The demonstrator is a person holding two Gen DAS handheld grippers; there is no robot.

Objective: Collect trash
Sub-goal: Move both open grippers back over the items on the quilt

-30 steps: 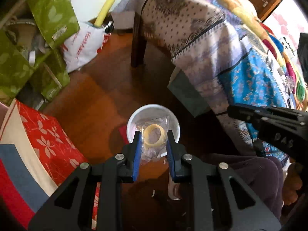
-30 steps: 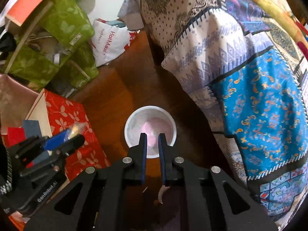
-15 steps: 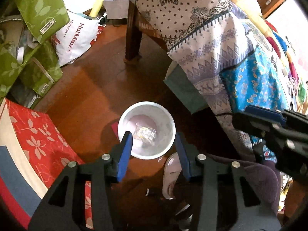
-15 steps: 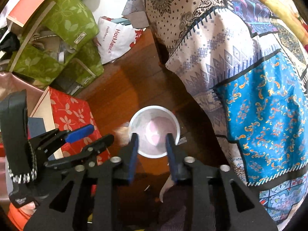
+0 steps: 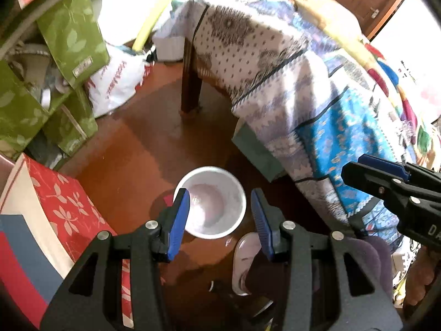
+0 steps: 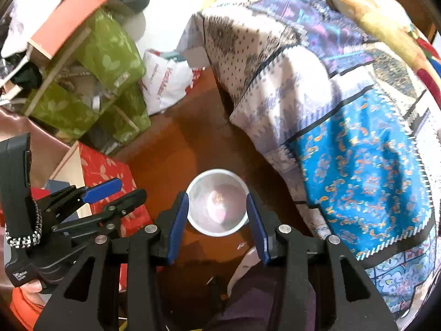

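The left gripper point(image 5: 220, 215) has empty jaws, parted. The right gripper point(image 6: 217, 216) has jaws opening, nothing between them. Both hang over a white bin point(image 6: 217, 201) on the wooden floor point(image 5: 132, 160), trash point(image 6: 217, 198) lying inside. At 11 o'clock, a white bag point(image 6: 165, 82) reads "HotMax". At 2 o'clock, a patterned bedspread point(image 6: 344, 110).

Two black grippers point(image 5: 220, 220) point(image 6: 217, 220) with blue finger pads point(image 5: 179, 220), silver screws point(image 5: 288, 224); purple trousers point(image 5: 366, 251) below them.
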